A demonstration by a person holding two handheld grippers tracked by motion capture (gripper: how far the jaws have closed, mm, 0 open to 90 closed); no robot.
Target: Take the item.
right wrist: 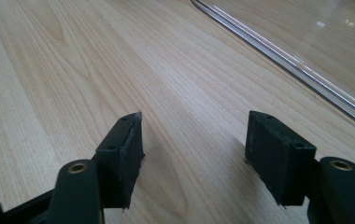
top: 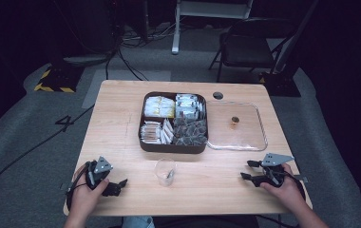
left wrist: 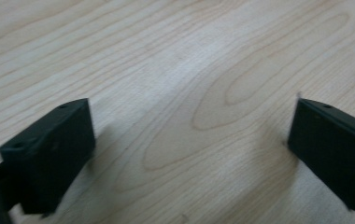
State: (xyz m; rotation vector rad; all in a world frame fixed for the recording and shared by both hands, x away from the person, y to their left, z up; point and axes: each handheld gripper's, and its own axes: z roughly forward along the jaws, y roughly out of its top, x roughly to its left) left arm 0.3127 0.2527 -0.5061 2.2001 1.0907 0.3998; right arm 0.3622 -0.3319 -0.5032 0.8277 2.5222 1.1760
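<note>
A dark brown compartment tray (top: 143, 142) holds several stacks of packets at the table's middle. Just in front of it stands a small clear cup (top: 165, 172) with something dark inside. A clear lid (top: 259, 137) lies flat to the tray's right, and its rim (right wrist: 278, 56) runs across the right gripper view. My left gripper (top: 117, 186) rests low at the front left, open over bare wood (left wrist: 189, 154) with nothing between its jaws. My right gripper (top: 246, 170) sits at the front right, pointing left, also open and empty (right wrist: 194, 154).
The wooden table (top: 117, 123) has a round cable hole (top: 218, 95) at the back right. A small orange-brown speck (top: 234, 124) lies on the clear lid. A black folding chair (top: 247, 47) stands on the floor behind the table, among cables.
</note>
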